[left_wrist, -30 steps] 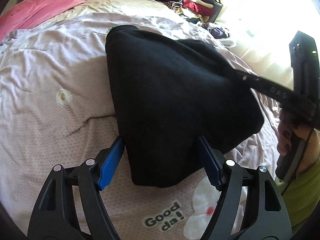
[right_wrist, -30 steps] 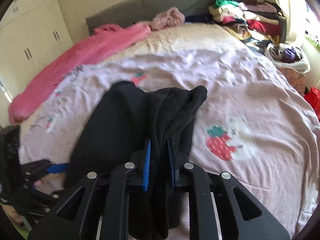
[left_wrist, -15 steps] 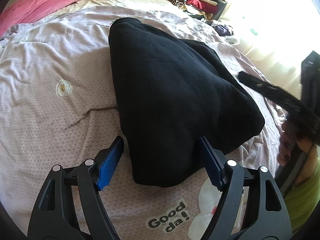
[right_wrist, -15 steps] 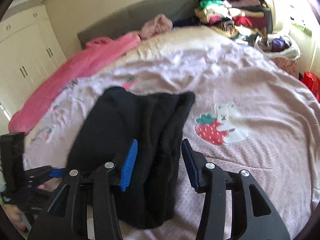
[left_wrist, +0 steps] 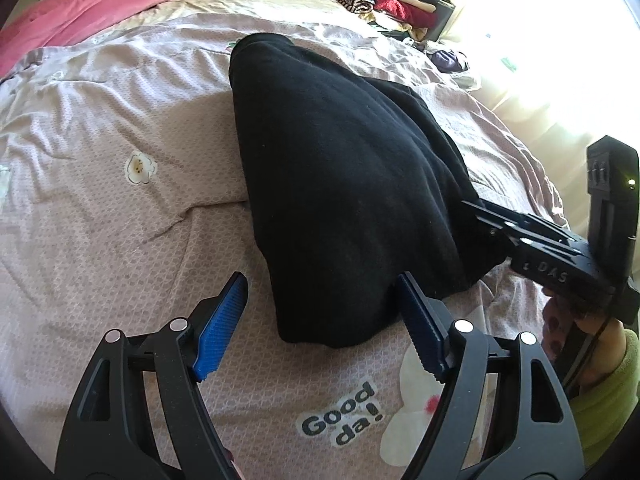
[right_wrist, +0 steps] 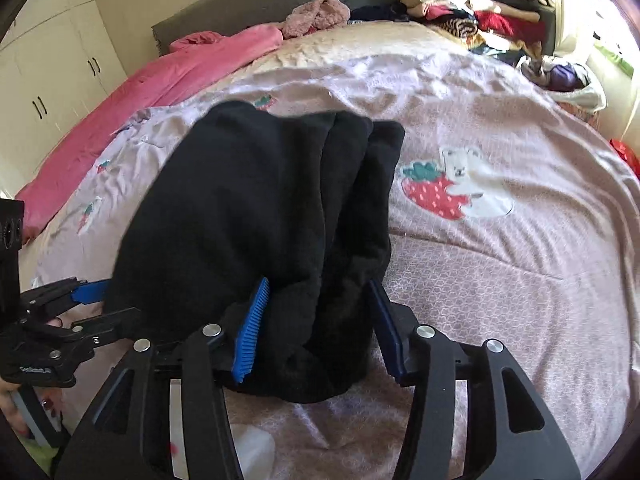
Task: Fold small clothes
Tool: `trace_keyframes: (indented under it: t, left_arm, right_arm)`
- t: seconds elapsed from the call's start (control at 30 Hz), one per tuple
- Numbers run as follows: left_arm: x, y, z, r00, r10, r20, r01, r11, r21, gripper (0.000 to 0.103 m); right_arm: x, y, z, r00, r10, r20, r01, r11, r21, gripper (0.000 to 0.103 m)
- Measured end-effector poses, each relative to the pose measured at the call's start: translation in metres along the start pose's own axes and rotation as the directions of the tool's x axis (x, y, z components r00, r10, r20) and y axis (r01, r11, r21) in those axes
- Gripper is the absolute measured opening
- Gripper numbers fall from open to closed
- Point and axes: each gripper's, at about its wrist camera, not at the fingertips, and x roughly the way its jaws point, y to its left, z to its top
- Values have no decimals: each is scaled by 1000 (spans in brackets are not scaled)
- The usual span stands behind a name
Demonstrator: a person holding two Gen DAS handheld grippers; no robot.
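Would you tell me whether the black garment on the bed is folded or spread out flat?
Folded. The black garment lies on the bedsheet as a compact bundle, with several stacked layers showing along its right edge.

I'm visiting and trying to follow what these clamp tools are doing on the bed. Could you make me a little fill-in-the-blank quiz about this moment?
1. The garment being folded is ____ in colour.
2. The jaws of both the left gripper and the right gripper stand ____.
3. The fruit printed on the bedspread beside the little bear is a ____.
4. The long blanket along the bed's far side is ____.

Missing words: black; open; strawberry; pink
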Motion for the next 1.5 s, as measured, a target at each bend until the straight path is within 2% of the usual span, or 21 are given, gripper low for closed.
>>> trace_keyframes:
  t: [0.13, 0.2, 0.3, 0.37, 0.4, 0.63, 0.73, 0.97, 1.07, 1.37, 1.5]
  left_arm:
    - [-12, 0, -1, 1000, 4, 24, -4, 1000, 10, 73]
    - [-20, 1, -1, 999, 1, 38, -2, 1000, 3, 76]
    - [-33, 2, -3, 998, 2, 61, -2, 1000, 3, 85]
    - [-40, 2, -4, 997, 0, 75, -1, 1000, 6, 89]
    - [-46, 2, -5, 996, 0, 84, -1, 1000, 6, 92]
    - [-78, -4, -14, 990, 29, 140, -34, 999, 32, 93]
    - [-93, -6, -17, 986, 34, 165, -39, 999, 30, 93]
    - [-122, -10, -32, 971, 76, 227, -84, 996, 27, 93]
    - [-132, -9, -41, 965, 89, 248, -98, 995, 23, 93]
    - [-140, -8, -73, 964, 85, 250, -97, 995, 36, 94]
    - [-139, -13, -84, 965, 91, 247, -107, 993, 51, 94]
  right_arm:
    - [-28, 4, -3, 997, -5, 79, 4, 1000, 13, 50]
    - [-42, 4, -4, 993, -16, 118, 14, 1000, 20, 54]
    - [-64, 4, -8, 985, -30, 170, 25, 999, 31, 68]
    - [-78, 5, -12, 978, -47, 202, 40, 998, 40, 86]
    - [-84, 5, -14, 973, -59, 221, 51, 998, 43, 88]
    - [-116, 11, -25, 958, -74, 276, 65, 997, 40, 88]
    - [-130, 17, -30, 946, -89, 311, 83, 996, 33, 98]
    - [-161, 40, -48, 926, -85, 367, 96, 995, -11, 98]
    - [-168, 49, -57, 924, -93, 371, 110, 994, -24, 98]
    - [-183, 74, -87, 917, -121, 380, 132, 991, -3, 99]
    - [-183, 82, -100, 922, -121, 369, 139, 990, -22, 99]
